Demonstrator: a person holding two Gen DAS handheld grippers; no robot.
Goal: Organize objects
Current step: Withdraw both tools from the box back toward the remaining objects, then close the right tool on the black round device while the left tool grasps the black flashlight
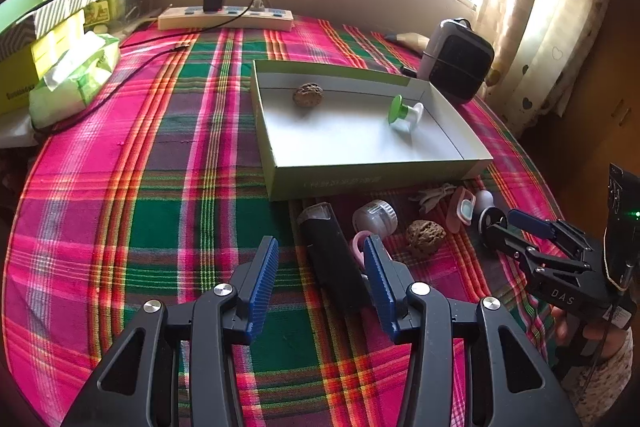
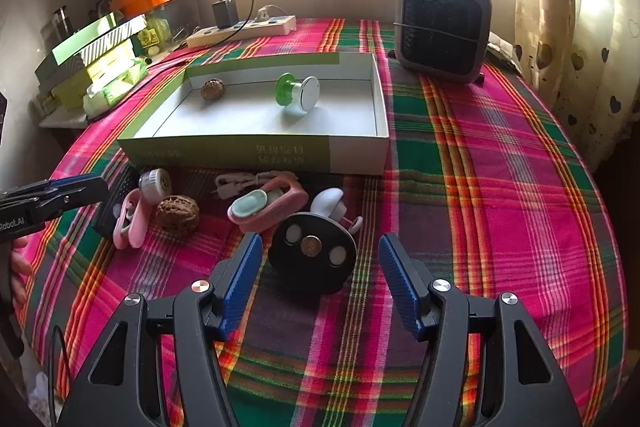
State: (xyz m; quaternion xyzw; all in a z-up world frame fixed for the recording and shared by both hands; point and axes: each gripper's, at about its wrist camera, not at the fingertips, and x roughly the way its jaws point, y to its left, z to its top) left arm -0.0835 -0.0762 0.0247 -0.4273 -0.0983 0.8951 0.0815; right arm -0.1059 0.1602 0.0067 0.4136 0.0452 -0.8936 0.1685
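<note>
A shallow green-and-white box (image 1: 360, 179) (image 2: 256, 155) on the plaid table holds a walnut (image 1: 307, 94) (image 2: 213, 89) and a green-and-white spool (image 1: 405, 111) (image 2: 297, 91). In front of it lie a black rectangular device (image 1: 334, 251), a clear round cap (image 1: 376, 217) (image 2: 156, 183), a second walnut (image 1: 426, 235) (image 2: 177, 214), a pink clip (image 2: 129, 219), a pink case (image 2: 266, 207) and a black round disc (image 2: 312, 255). My left gripper (image 1: 320, 259) is open over the black device. My right gripper (image 2: 320, 263) is open around the disc.
A grey fan heater (image 2: 442, 27) (image 1: 456, 61) stands at the back right. A power strip with charger (image 1: 226, 17) (image 2: 240, 27) lies at the back. Boxes and a tissue pack (image 1: 72, 79) are stacked at the left. A curtain (image 2: 580, 27) hangs at the right.
</note>
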